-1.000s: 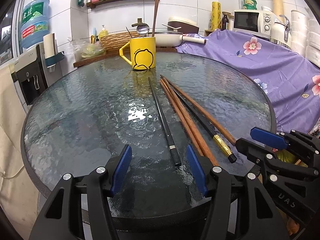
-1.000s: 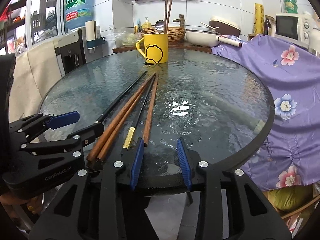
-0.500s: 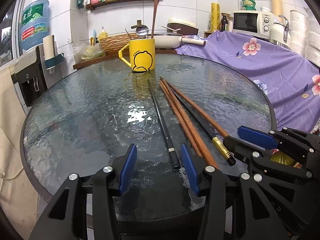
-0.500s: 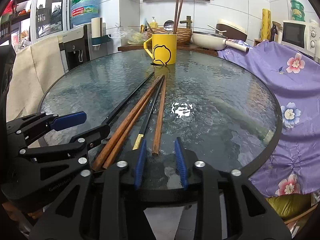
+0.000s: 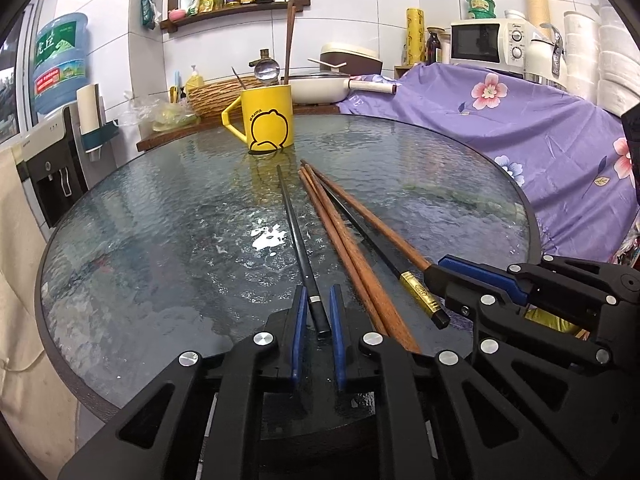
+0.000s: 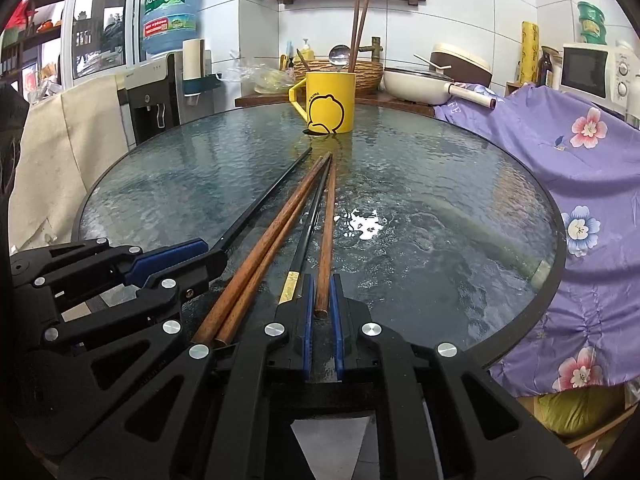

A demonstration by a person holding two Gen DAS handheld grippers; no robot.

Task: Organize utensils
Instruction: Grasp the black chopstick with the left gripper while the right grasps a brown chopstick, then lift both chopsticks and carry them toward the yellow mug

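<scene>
Several chopsticks lie fanned on the round glass table (image 5: 160, 240), tips toward a yellow mug (image 5: 266, 120) (image 6: 330, 102) that holds two brown chopsticks and a spoon. My left gripper (image 5: 319, 320) (image 6: 214, 254) straddles the near end of a thin black chopstick (image 5: 296, 232); its jaws are closing and a slim gap still shows beside the stick. My right gripper (image 6: 322, 308) (image 5: 436, 280) is shut on the end of a slim brown chopstick (image 6: 326, 232). Between them lie two thick brown chopsticks (image 5: 348, 252) (image 6: 272, 240) and a gold-banded black chopstick (image 5: 416, 290).
A purple floral cloth (image 5: 520, 132) covers something along the table's right side. Behind the mug stand a wicker basket (image 5: 216, 92), a white pan (image 5: 320, 86) and a microwave (image 5: 492, 42). A water dispenser (image 5: 52, 160) stands at the left.
Both pairs of jaws have narrowed from wide apart. The right one has shut on the slim brown chopstick; the left one has drawn in around the black chopstick's end.
</scene>
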